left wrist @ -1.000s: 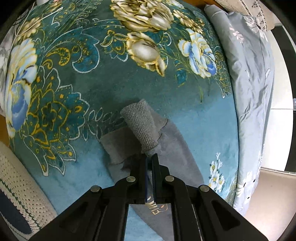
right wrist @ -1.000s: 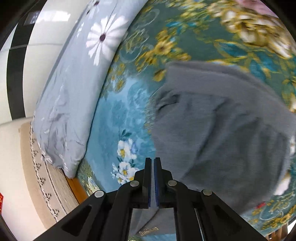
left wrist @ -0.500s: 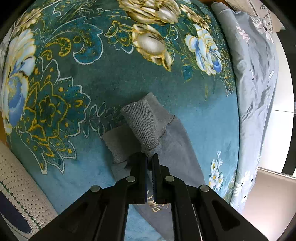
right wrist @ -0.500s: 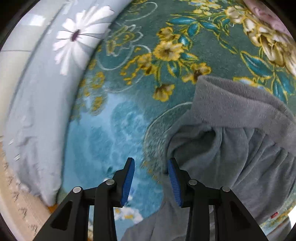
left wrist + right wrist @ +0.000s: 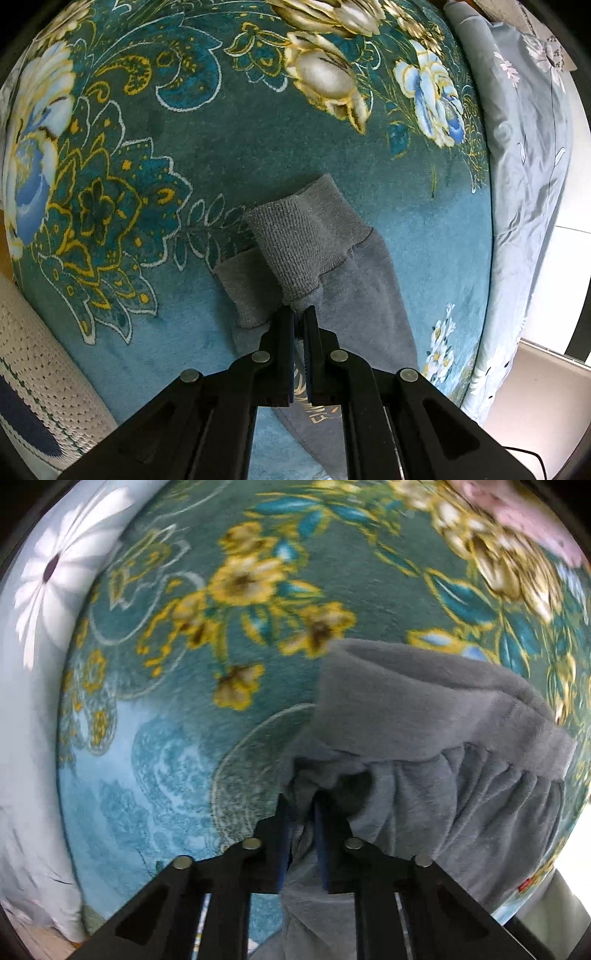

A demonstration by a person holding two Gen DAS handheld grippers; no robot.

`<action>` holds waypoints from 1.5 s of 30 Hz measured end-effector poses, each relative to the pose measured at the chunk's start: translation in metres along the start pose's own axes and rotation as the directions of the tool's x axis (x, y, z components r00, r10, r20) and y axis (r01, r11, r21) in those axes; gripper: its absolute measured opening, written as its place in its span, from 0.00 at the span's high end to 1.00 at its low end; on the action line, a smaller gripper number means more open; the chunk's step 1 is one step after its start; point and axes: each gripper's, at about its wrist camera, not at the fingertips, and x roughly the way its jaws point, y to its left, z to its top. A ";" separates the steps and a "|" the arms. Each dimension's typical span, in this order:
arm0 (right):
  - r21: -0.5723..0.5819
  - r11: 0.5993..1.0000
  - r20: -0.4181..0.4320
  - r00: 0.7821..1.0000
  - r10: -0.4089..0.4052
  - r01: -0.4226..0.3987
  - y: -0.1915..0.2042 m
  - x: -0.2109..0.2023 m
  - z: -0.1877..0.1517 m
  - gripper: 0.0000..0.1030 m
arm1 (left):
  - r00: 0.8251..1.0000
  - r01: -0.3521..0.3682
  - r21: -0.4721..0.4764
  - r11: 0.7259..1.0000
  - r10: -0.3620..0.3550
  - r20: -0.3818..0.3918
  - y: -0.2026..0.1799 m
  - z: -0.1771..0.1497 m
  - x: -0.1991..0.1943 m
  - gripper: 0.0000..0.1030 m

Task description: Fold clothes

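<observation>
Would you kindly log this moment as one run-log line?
left gripper: shut on ribbed cuff of grey fleece trousers | right gripper: shut on trousers near waistband | surface: teal floral blanket | stage: both ends gripped

Grey garment (image 5: 354, 295): soft matt fleece cloth, seen creased and gathered in the right wrist view (image 5: 461, 794).
Cuff (image 5: 299, 240): coarser ribbed knit, matt grey.
Blanket (image 5: 184, 166): short plush pile in teal, printed with flowers; a faint velvety sheen is seen (image 5: 166, 757).
Quilt (image 5: 528, 166): smooth woven cloth, pale grey-blue, slightly lustrous, wrinkled.
Left gripper (image 5: 300, 317): black matt plastic, set with round metal pins.
Right gripper (image 5: 301, 812): black matt plastic; blue ribbed pads (image 5: 283, 849) are fitted inside the fingers.
Crochet cover (image 5: 40, 387): open cream knit, rough-textured.
</observation>
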 end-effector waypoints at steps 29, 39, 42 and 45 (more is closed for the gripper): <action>0.026 0.917 0.014 0.917 0.398 -0.398 -0.281 -0.074 -0.050 0.94 | 0.999 -0.048 0.074 0.996 0.049 -0.006 0.027 -0.034 0.005 0.97; -0.045 0.925 0.040 0.924 0.380 -0.378 -0.276 -0.084 -0.046 0.94 | 0.997 0.039 0.184 0.982 -0.050 0.057 0.000 -0.034 -0.025 0.97; -0.012 0.935 0.029 0.935 0.354 -0.354 -0.287 -0.072 -0.048 0.94 | 0.999 -0.021 0.134 0.991 0.017 0.028 0.019 -0.036 -0.008 0.97; -0.013 0.938 0.023 0.938 0.346 -0.346 -0.289 -0.068 -0.050 0.94 | 0.999 -0.042 0.062 0.997 0.041 0.011 0.037 -0.035 0.004 0.97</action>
